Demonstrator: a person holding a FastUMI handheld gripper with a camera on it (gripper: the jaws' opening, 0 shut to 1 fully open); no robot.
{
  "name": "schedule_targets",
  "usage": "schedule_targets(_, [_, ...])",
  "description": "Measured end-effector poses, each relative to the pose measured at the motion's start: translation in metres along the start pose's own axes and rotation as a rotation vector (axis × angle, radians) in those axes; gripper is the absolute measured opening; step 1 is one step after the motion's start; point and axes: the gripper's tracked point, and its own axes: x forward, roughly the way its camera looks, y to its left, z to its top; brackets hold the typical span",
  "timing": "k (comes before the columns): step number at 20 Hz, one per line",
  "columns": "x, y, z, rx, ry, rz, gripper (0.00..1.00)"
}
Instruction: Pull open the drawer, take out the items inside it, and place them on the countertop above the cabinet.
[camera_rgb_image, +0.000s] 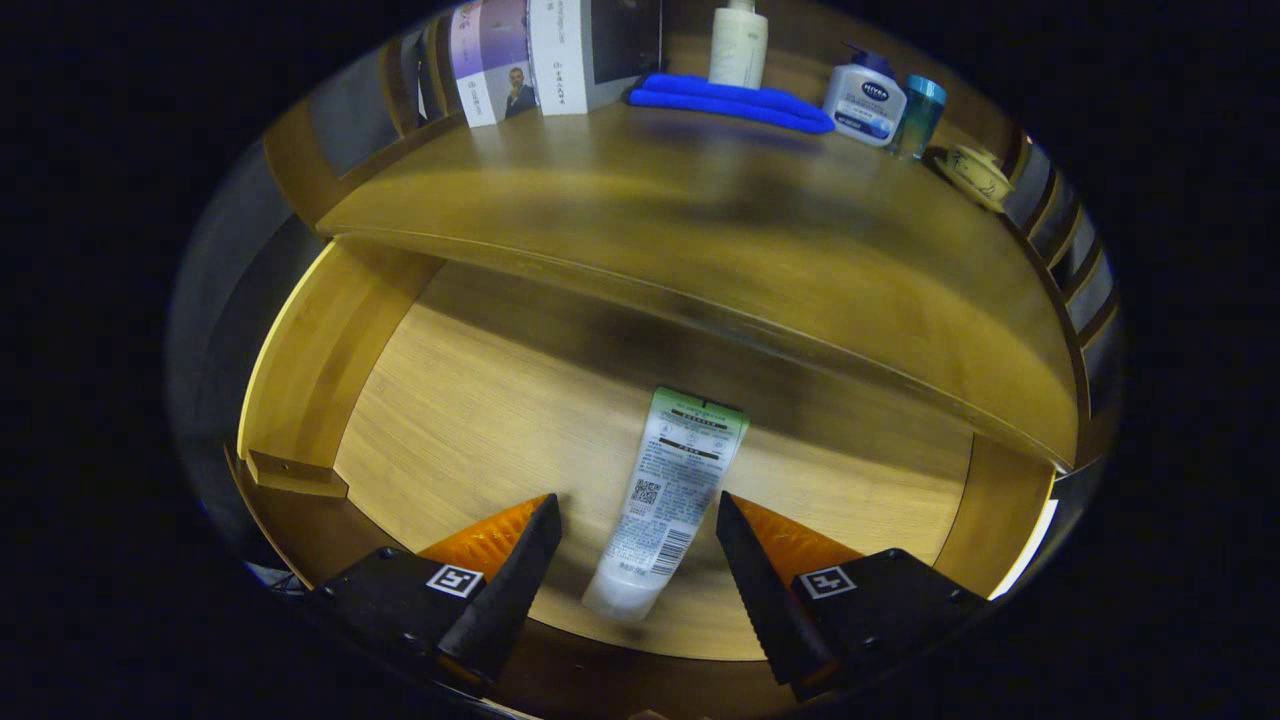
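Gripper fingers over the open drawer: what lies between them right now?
In the gripper view, the white tube lies on the drawer floor between the open gripper's fingers, cap end nearest. Neither finger touches it.

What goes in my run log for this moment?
drawer: open | tube: lying inside, between fingers | gripper: open, not touching | countertop: awaiting tube

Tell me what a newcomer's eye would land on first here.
First, the white tube with a green end, lying flat on the floor of the open drawer, between the fingers of the open gripper, which do not touch it. Next, the countertop above, where a blue cloth lies at the back beside a cream bottle and a white pump bottle.
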Motion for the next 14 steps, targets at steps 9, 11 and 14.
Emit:
schedule_targets(9, [0.018,-0.006,-0.001,-0.109,0.116,-0.051,0.88])
schedule_targets(11, [0.019,-0.008,0.001,-0.100,0.126,-0.057,0.79])
schedule_targets(14, [0.018,-0.006,-0.006,-0.109,0.171,-0.033,0.65])
